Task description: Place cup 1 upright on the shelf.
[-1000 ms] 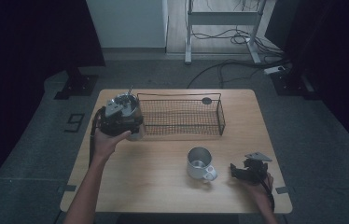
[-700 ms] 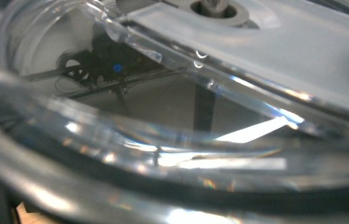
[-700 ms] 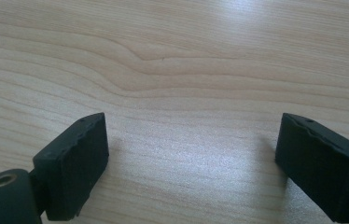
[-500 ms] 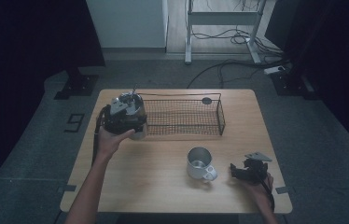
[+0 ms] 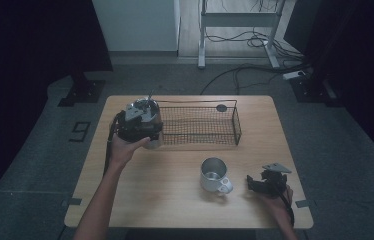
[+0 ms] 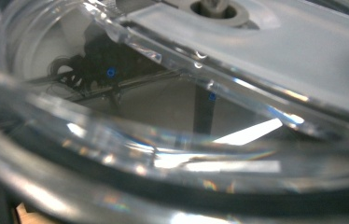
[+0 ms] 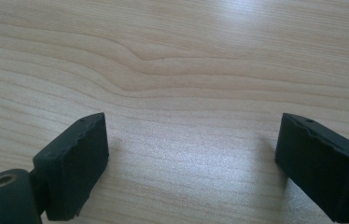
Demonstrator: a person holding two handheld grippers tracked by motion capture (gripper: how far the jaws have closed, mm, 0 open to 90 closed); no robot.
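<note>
Glass fills the left gripper view: a clear glass container (image 6: 172, 154) lies right up against that camera, its curved rim and wall blurred and bright with reflections. In the high view the left hand-held gripper (image 5: 139, 122) is at the left end of the wire basket (image 5: 235, 127), near the table's (image 5: 175, 210) far left corner, and the glass container (image 5: 151, 140) shows pale beneath it, just beside the basket's end wall. The container seems clamped in the gripper, though the jaws themselves are hidden behind gripper body and glass, so the grip cannot be read for certain. The person's left hand (image 5: 127, 147) wraps the gripper from the near side.

The wire basket runs along the table's far edge, and a small dark round thing (image 5: 221, 107) lies at its far right part.

A metal mug (image 5: 214, 174) stands upright toward the table's near right part, its handle turned toward the near edge. The right hand-held gripper (image 5: 265, 184) rests near the table's right edge, close to the mug but apart from it. In the right gripper view its two black jaws stand wide apart over bare wood, holding nothing.
</note>
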